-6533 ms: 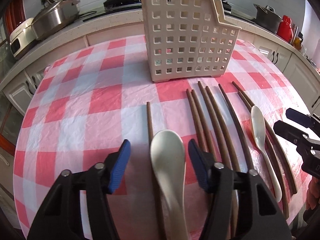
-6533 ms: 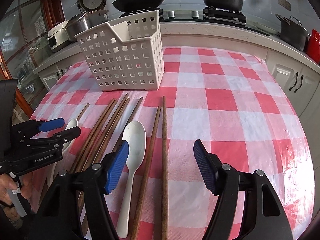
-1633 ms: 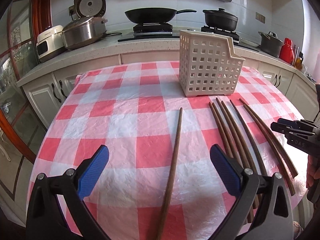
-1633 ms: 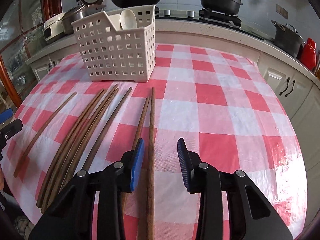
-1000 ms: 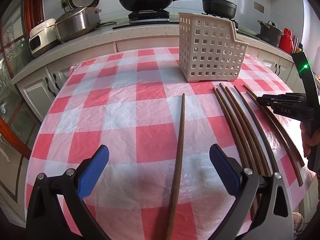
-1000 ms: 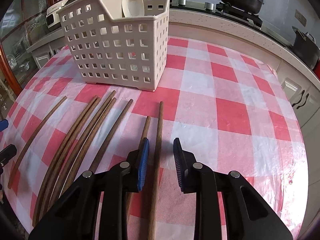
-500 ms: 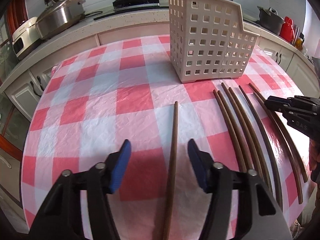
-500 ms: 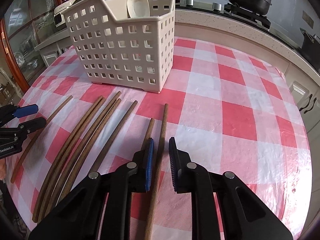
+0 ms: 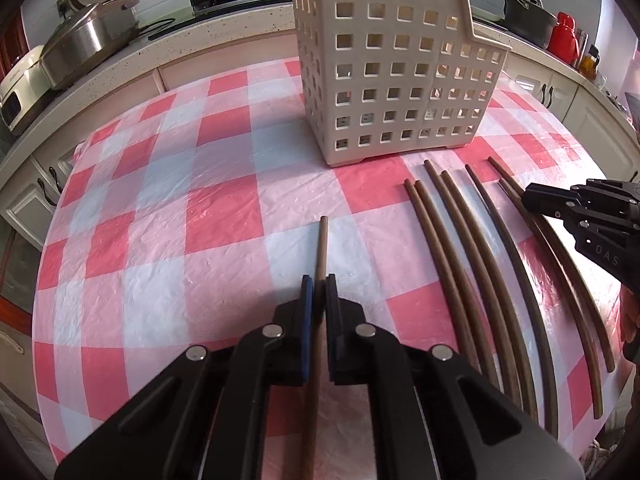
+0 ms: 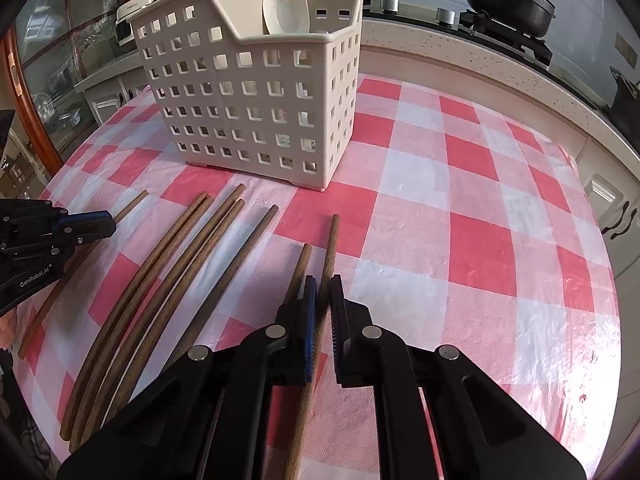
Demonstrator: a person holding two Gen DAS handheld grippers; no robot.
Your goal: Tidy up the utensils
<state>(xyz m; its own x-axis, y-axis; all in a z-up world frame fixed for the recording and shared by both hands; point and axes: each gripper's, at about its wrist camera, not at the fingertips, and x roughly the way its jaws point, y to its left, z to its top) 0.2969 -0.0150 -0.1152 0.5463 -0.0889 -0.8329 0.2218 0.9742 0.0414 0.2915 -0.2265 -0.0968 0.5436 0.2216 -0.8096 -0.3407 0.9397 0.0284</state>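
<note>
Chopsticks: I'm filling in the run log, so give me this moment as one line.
left gripper: shut on lone chopstick | right gripper: shut on outermost chopstick | basket: holds spoon

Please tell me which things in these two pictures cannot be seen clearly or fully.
- Left view: the inside of the basket; its near wall hides it, so no spoon shows.
- Right view: the spoon shows its bowl only; the basket wall covers the handle.
- Both views: the near end of each held chopstick is covered by the claw bodies.
- Left view: the right claw is cut off by the edge.
</note>
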